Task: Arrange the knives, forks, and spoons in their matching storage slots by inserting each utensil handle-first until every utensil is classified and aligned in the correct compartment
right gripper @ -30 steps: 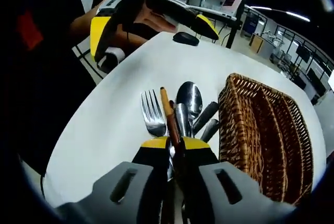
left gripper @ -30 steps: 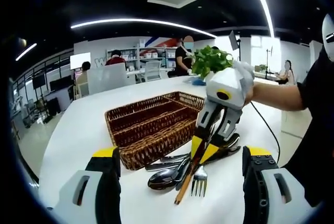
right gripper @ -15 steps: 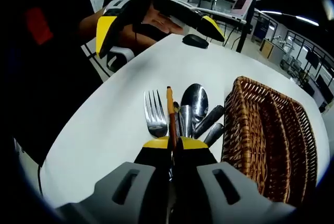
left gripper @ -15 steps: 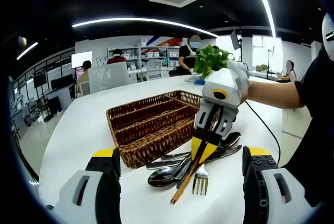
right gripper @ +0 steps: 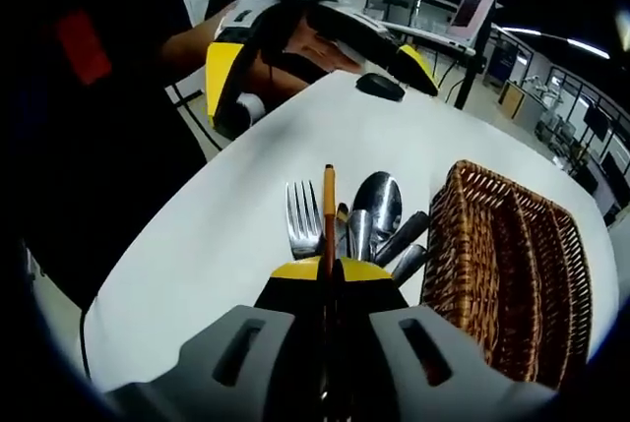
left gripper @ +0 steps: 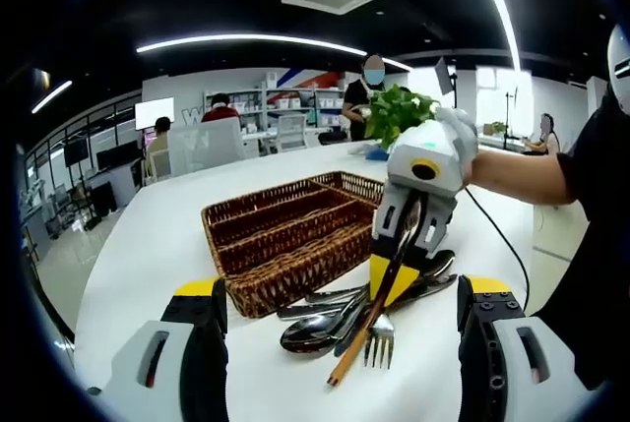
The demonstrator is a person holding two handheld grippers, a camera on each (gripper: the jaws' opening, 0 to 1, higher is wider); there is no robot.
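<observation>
Woven wicker utensil basket, brown, oblong, split into long parallel slots, at centre of the left gripper view on a smooth white table; at right of the right gripper view. Heaped just beside its near end: polished steel spoons, a four-tined fork, dark handles, low in the centre. Right gripper, white body with yellow tips, pressed together on a slim orange-brown wooden handle slanting down to the lower centre. Same handle upright above the yellow tips. Left gripper spread wide, holding nothing, at the bottom corners.
</observation>
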